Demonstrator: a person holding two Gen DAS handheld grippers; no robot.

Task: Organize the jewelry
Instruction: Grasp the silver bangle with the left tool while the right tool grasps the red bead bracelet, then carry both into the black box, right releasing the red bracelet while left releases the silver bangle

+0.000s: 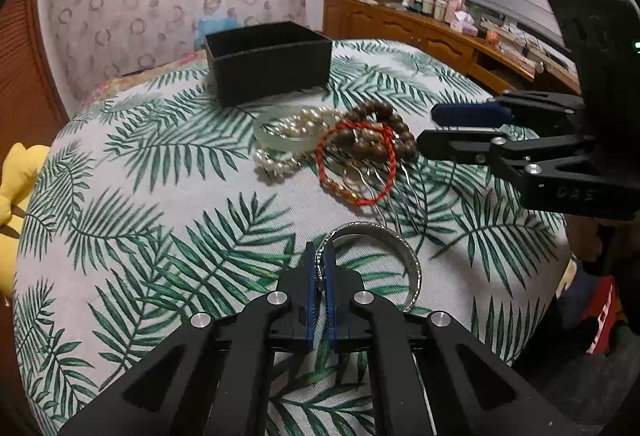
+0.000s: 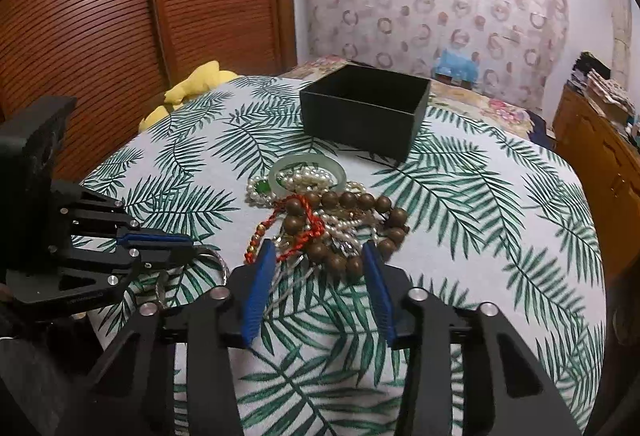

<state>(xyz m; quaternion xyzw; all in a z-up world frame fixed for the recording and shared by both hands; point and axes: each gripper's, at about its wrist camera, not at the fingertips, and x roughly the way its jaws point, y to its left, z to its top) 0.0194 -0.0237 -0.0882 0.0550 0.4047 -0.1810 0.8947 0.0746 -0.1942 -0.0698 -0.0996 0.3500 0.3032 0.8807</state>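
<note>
Left gripper (image 1: 320, 268) jaws clenched on silver bangle (image 1: 400, 248) near tabletop (image 1: 160, 196) front edge; right gripper (image 2: 316, 256) jaws apart around wooden bead bracelet (image 2: 340, 232) in mid-tabletop jewelry pile; black box (image 2: 364, 112) behind

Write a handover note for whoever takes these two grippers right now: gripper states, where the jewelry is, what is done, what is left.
Left gripper: shut on the silver bangle, near edge of the table.
Right gripper: part open at the near side of the pile, around the wooden bead bracelet; pads not yet pressing.
Pile at mid table: jade bangle, pearl strands, red cord bracelet, wooden beads, a metal hair comb, all tangled.
Black box: beyond the pile; nothing visible inside.
Done: one bangle gripped.
Left: move every piece into the box.
</note>
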